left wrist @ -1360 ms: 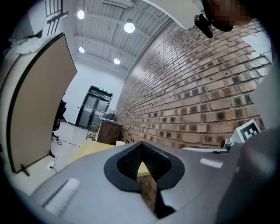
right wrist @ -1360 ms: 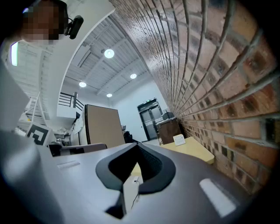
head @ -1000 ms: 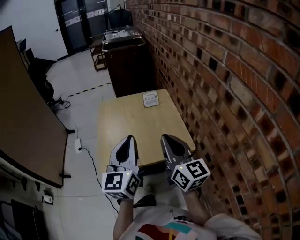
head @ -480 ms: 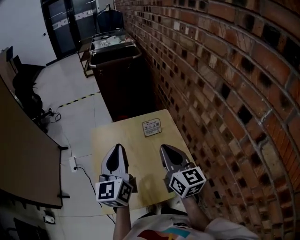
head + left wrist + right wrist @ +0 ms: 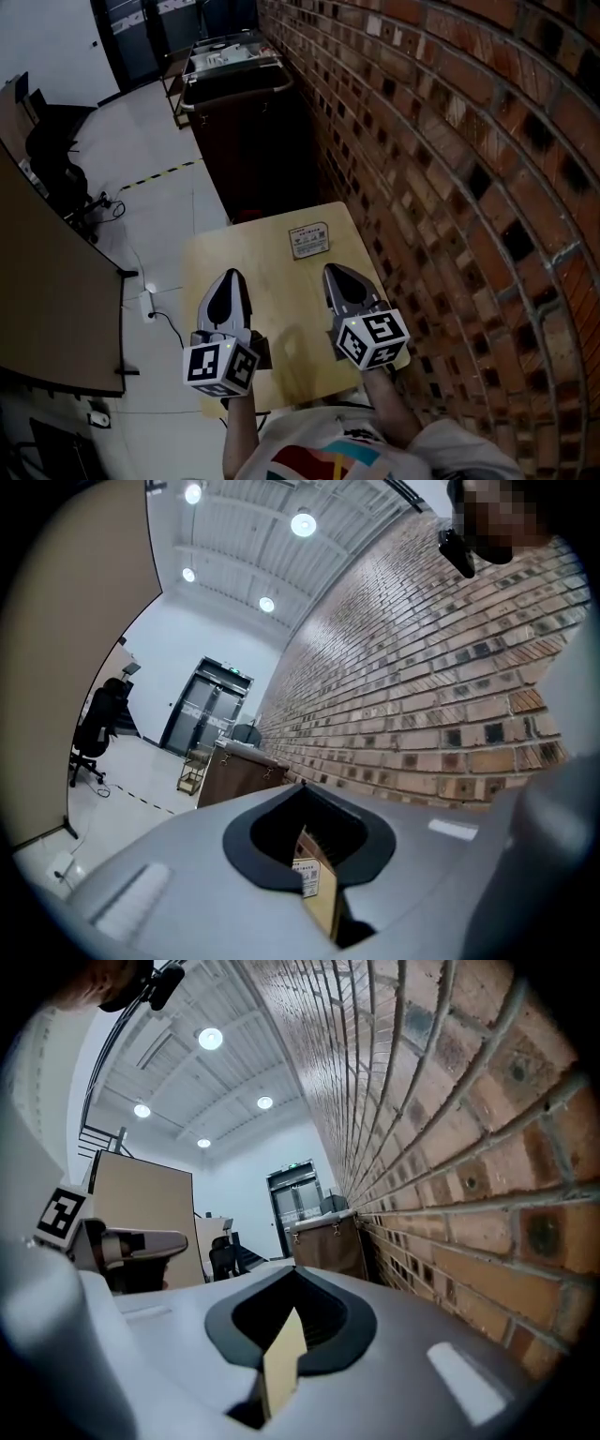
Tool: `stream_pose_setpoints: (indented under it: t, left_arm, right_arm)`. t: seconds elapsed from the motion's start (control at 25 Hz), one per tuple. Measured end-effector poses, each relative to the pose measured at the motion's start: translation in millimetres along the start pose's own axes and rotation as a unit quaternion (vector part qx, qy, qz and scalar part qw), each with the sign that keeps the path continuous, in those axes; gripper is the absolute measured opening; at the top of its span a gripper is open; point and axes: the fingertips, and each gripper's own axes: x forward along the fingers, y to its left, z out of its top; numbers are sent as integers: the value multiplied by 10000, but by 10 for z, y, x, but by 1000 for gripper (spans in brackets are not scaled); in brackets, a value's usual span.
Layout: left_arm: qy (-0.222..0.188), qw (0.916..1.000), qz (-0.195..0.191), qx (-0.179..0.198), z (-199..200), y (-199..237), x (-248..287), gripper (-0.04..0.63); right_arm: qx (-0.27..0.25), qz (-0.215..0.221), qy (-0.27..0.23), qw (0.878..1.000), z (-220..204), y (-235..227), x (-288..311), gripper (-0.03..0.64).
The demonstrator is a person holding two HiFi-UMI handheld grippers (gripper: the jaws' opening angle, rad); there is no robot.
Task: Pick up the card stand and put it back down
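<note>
The card stand (image 5: 308,239), a small white printed card, sits flat-looking near the far right of the light wood table (image 5: 262,267). Both grippers hover over the table's near half, pointing level toward the far edge. My left gripper (image 5: 229,275) is shut and holds nothing, short and left of the stand. My right gripper (image 5: 333,271) is shut and holds nothing, just short of the stand on its right. In the left gripper view the card stand (image 5: 307,877) shows through the gap under the shut left gripper (image 5: 302,789). The right gripper (image 5: 292,1271) view shows only a sliver of table (image 5: 284,1365).
A brick wall (image 5: 450,150) runs close along the table's right side. A dark cabinet (image 5: 246,112) stands just beyond the table. A brown partition (image 5: 47,291) and an office chair (image 5: 52,141) are at the left, with a cable (image 5: 155,302) on the floor.
Both grippers have moved forward from the table's near edge to over its surface, closer to the card stand. Their jaws stay shut.
</note>
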Motion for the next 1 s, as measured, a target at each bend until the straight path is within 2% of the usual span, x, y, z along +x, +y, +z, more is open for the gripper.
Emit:
stream_pose_setpoints:
  t: [0.16, 0.2, 0.24, 0.28, 0.32, 0.44, 0.52, 0.76, 0.88, 1.0]
  left_arm:
    - [108, 9999, 70, -54, -83, 88, 23, 5]
    - [136, 9998, 105, -99, -113, 131, 28, 5]
    - [174, 9996, 149, -157, -151, 184, 30, 5]
    - [222, 9993, 205, -222, -198, 243, 27, 5]
    - [281, 9989, 267, -281, -252, 304, 20, 5]
    - [517, 9972, 409, -352, -423, 435, 0, 5]
    - [678, 9957, 510, -374, -506, 497, -28, 5]
    - [901, 9919, 793, -413, -680, 798, -93, 5]
    - [1018, 9892, 929, -501, -782, 910, -149, 5]
    - [1066, 9873, 1017, -598, -854, 971, -185, 5]
  right_arm:
    - [-286, 15, 52, 9996, -66, -143, 450, 14]
    - [-330, 11, 198, 9993, -141, -206, 617, 27]
    - [-330, -18, 386, 9987, -238, -283, 789, 78]
    - [-311, -101, 579, 9978, -345, -376, 961, 80]
    - [-308, -249, 746, 9964, -450, -483, 1130, 139]
    - [-574, -850, 1154, 9880, -731, -842, 1574, 457]
    - [-804, -1113, 1441, 9800, -941, -1031, 1768, 564]
    - [-575, -1297, 2216, 9648, -1670, -1323, 2095, 575]
    - [-364, -1486, 2267, 9619, -1823, -1448, 2124, 577]
    - [-332, -1492, 2317, 9607, -1897, -1472, 2168, 577]
